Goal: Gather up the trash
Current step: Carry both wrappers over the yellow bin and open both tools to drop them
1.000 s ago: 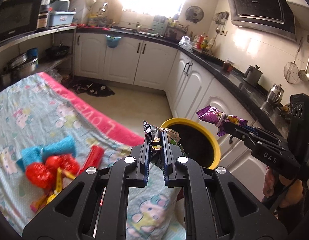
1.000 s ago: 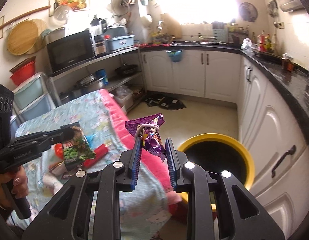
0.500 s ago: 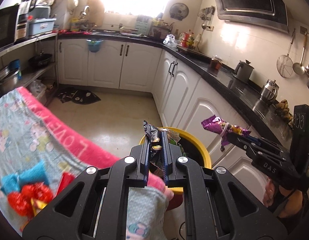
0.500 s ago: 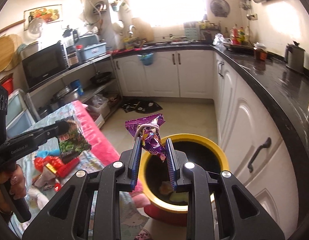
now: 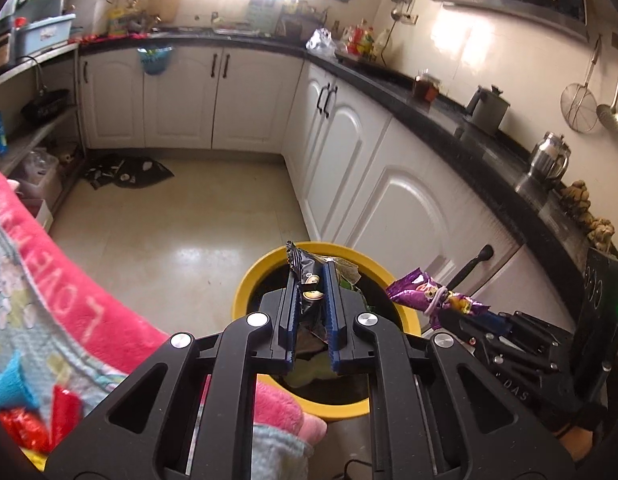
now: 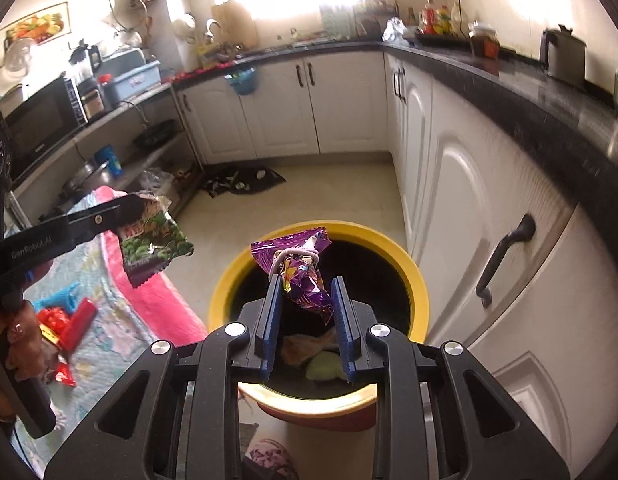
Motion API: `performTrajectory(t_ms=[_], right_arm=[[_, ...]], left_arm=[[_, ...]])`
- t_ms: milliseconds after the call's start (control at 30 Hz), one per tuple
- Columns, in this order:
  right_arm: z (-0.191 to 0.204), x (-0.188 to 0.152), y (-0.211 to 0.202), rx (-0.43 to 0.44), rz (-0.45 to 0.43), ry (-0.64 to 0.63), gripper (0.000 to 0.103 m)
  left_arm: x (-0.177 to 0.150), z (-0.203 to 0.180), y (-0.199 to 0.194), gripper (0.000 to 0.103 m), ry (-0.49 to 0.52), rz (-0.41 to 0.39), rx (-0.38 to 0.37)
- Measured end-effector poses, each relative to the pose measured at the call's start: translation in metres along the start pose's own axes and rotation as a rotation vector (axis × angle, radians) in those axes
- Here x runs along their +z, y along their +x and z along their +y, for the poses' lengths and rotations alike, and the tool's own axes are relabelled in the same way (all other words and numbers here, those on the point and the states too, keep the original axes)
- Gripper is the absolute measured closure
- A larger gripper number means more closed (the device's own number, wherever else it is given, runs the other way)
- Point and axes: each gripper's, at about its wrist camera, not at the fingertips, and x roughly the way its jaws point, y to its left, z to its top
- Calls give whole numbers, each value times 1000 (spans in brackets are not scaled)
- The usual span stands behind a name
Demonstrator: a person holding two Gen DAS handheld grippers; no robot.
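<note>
The right hand-held gripper point(image 6: 305, 300) clamps a purple wrapper point(image 6: 299, 270) directly above the yellow bin point(image 6: 225, 292). The left hand-held gripper point(image 5: 311, 292), clamping a dark wrapper point(image 5: 305, 280), sits over the bin's near rim.

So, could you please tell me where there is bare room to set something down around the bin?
The pale floor between the yellow bin and the dark mat is bare. The black counter has an open stretch before the kettle. The blanket is crowded with red and blue wrappers.
</note>
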Motion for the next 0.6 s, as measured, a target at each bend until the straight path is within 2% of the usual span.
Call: performTrajectory(t_ms=[200,267,300,367,500,600], right_arm=[[-10,-5,22,-13,42,16,76],[-11,-5,26,-19,51,20,72],[-12,-5,28,-24,53,22,67],[-15,-3,31,-26,55,30,62],[-16,-5,29,-45,45,26,53],[-13,-6,22,-55,30,19,47]], left_arm=[[0,4,26,91,-13,44,-4],[0,6,32,88,-25,59,-7],[0,7,34,85,-29,63,-1],[-1,12,37,74,-42,74,2],[-3,19,32,64,-60,71,19],[-3,26,22,46,-71,55,33]])
